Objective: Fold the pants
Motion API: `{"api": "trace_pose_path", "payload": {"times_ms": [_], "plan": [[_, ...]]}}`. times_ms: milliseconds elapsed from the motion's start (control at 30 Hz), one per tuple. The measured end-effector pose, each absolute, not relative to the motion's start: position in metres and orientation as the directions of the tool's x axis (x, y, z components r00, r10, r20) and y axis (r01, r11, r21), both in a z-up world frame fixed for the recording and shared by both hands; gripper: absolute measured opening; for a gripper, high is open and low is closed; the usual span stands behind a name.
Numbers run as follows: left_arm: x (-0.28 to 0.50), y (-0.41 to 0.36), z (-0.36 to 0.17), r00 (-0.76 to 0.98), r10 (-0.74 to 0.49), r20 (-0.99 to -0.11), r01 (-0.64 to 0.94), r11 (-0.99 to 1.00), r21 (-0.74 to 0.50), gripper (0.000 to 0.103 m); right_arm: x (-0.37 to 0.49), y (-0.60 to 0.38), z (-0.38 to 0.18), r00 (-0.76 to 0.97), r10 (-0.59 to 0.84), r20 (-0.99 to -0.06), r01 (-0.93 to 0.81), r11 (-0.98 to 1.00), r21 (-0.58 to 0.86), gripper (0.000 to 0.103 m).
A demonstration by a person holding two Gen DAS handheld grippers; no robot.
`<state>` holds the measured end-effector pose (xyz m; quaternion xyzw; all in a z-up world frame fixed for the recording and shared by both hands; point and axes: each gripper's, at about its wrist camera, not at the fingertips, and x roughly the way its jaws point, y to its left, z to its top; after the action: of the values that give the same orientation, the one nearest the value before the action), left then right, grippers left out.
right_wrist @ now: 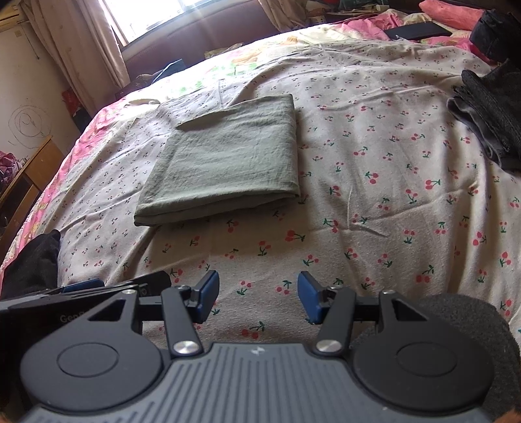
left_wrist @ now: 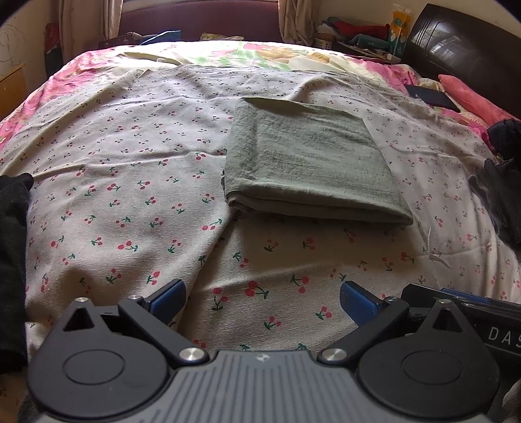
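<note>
Pants point(left_wrist: 309, 159), grey-green and folded into a flat rectangle, lie on the cherry-print bed sheet point(left_wrist: 130, 195) at the middle of the bed, well beyond the left claw point(left_wrist: 262, 297) and right claw point(right_wrist: 259, 296), both spread apart, holding nothing.

Daylight comes from the window point(right_wrist: 156, 19) at the far left, blown out to white glare between the curtains point(right_wrist: 81, 48). It washes the far part of the bed point(right_wrist: 374, 130), where the floral sheet point(left_wrist: 254, 55) bleaches pale. The folded green pants point(left_wrist: 309, 159) cast a soft shadow along their near edge. Both views stay sharp, without motion blur. Fisheye distortion bows the bed's edges, and dark vignetting clips the upper corners of the left wrist view.
</note>
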<state>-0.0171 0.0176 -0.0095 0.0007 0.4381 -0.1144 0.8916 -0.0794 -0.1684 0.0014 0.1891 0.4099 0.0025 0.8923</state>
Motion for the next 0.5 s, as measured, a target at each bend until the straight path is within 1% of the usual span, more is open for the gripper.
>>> {"api": "trace_pose_path", "payload": {"times_ms": [333, 500], "plan": [[-0.0169, 0.0169, -0.0109, 0.592, -0.192, -0.783, 0.201, 0.976, -0.087, 0.103, -0.077, -0.1698, -0.0012, 0.663, 0.166, -0.73, 0.153, 0.925, 0.349, 0.055], [-0.0191, 0.0126, -0.0109, 0.599, -0.179, -0.781, 0.214, 0.975, -0.059, 0.103, -0.0775, -0.1694, -0.0013, 0.666, 0.167, -0.727, 0.153, 0.923, 0.353, 0.055]]}}
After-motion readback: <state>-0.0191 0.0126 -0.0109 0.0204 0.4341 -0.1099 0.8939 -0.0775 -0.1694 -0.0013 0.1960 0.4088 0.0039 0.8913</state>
